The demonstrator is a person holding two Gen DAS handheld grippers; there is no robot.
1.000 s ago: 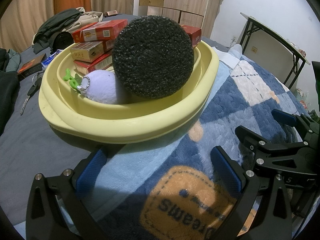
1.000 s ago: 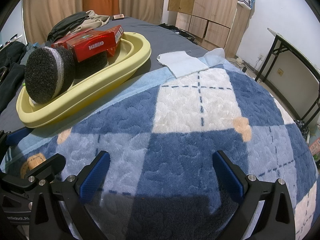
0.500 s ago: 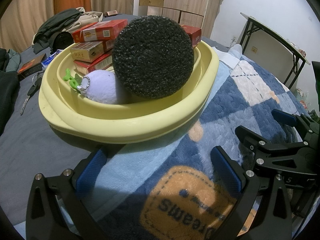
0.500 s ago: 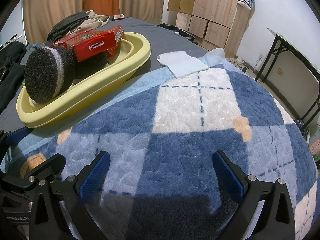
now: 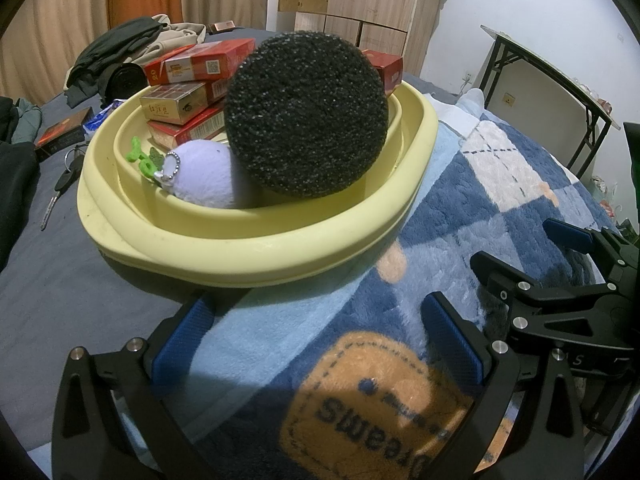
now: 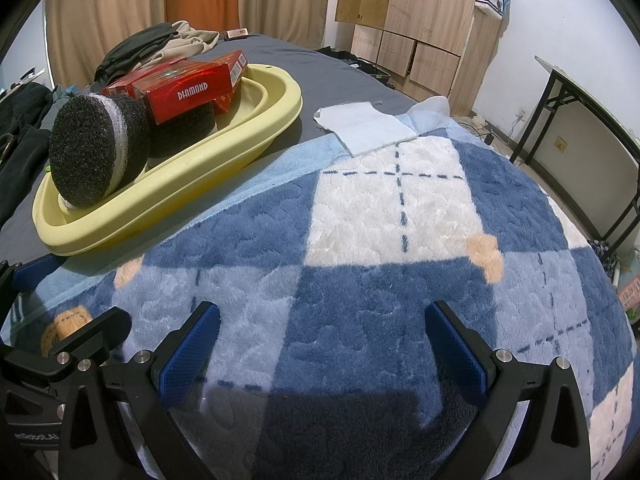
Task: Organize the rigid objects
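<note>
A yellow basin point(image 5: 256, 248) sits on the bed and also shows in the right wrist view point(image 6: 224, 148). It holds a round black sponge point(image 5: 306, 116), a lilac plush ball point(image 5: 204, 174) with a green charm point(image 5: 142, 158), and several red boxes point(image 5: 200, 64). The sponge point(image 6: 92, 152) and a red DIAMOND box point(image 6: 188, 90) show in the right wrist view. My left gripper point(image 5: 318, 340) is open and empty just in front of the basin. My right gripper point(image 6: 322, 344) is open and empty over the blanket, right of the basin.
A blue and white checked blanket point(image 6: 392, 216) covers the near bed. A white cloth point(image 6: 366, 126) lies behind it. Keys point(image 5: 60, 188), a small box point(image 5: 64, 136) and piled clothes point(image 5: 120, 48) lie left of the basin. A folding table point(image 6: 588, 104) stands at the right.
</note>
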